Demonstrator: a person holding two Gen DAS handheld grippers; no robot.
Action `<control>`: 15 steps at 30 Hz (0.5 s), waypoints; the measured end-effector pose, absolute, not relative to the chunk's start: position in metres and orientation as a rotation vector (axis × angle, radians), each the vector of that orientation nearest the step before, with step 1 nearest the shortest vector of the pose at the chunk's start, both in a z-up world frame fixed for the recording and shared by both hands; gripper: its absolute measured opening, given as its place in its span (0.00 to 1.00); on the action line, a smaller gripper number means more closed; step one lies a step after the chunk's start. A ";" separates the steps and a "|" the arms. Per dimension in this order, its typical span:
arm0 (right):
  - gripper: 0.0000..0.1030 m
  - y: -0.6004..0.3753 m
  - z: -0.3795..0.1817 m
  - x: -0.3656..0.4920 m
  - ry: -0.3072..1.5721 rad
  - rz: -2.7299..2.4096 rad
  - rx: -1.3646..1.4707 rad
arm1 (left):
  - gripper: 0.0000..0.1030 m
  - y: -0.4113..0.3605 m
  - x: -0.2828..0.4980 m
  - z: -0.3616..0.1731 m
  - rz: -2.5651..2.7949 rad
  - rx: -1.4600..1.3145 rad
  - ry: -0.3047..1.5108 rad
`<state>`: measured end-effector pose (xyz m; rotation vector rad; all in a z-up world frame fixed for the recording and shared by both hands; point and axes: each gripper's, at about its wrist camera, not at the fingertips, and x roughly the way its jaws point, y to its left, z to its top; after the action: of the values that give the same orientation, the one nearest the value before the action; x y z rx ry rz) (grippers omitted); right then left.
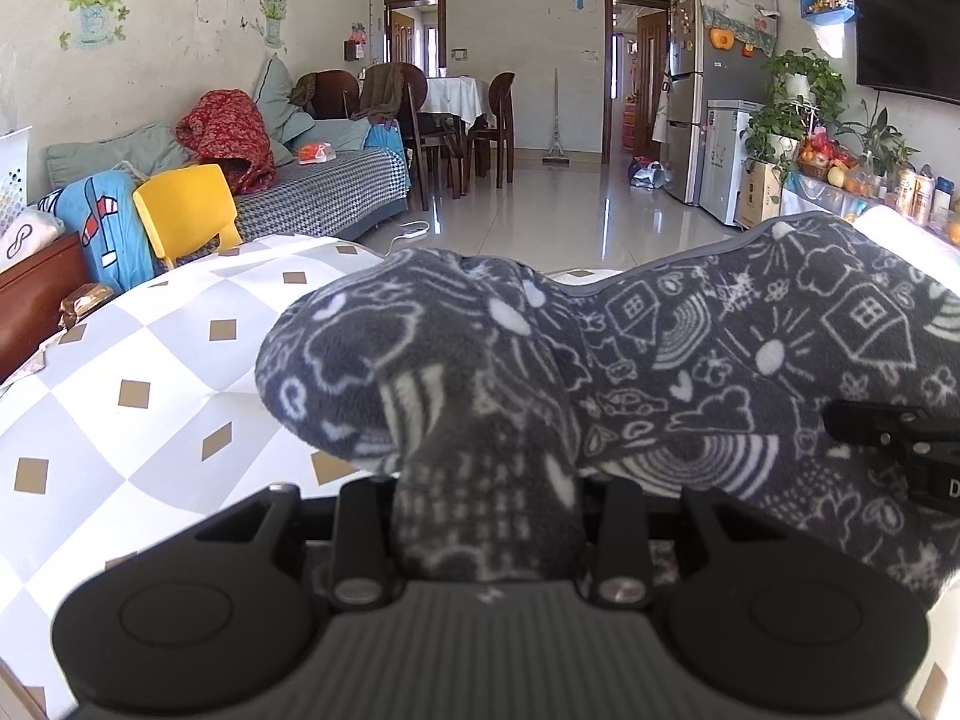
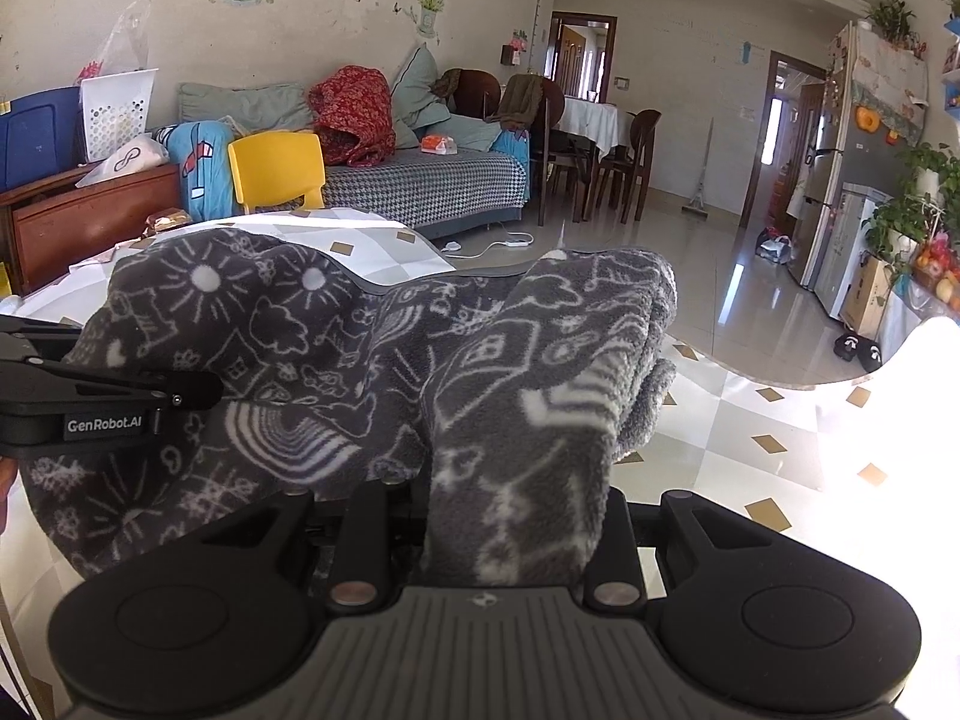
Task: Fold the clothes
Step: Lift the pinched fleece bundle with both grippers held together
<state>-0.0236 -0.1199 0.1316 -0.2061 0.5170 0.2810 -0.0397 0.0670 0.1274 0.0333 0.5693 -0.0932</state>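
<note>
A dark grey fleece garment with white doodle print (image 1: 690, 360) was clenched by the left gripper (image 1: 489, 516) and right gripper (image 2: 510, 516), lifted above the checked worktop (image 1: 150, 360) at nine o'clock; folding was judged barely begun.

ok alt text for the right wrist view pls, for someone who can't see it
The right hand-held gripper is shut on a bunched fold of a dark grey fleece garment with white doodle print, above a grey-and-white checked tablecloth. The left hand-held gripper reaches in from the left edge; a living room lies beyond.
</note>
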 end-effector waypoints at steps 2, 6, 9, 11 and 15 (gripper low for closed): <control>0.26 -0.114 0.131 -0.023 0.516 0.291 -0.210 | 0.32 0.076 -0.038 0.127 -0.082 0.028 0.571; 0.26 -0.101 0.130 -0.020 0.513 0.314 -0.228 | 0.32 0.092 -0.035 0.126 -0.057 0.013 0.577; 0.26 -0.091 0.130 -0.016 0.510 0.328 -0.240 | 0.32 0.101 -0.031 0.125 -0.039 0.002 0.581; 0.26 -0.085 0.129 -0.015 0.508 0.335 -0.248 | 0.32 0.107 -0.029 0.124 -0.029 -0.001 0.580; 0.26 -0.074 0.128 -0.010 0.508 0.353 -0.259 | 0.32 0.119 -0.025 0.120 -0.009 -0.008 0.582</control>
<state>-0.0100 -0.0740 0.1284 -0.2588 0.5077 0.3530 -0.0250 0.1194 0.1198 -0.0079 0.5822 -0.0090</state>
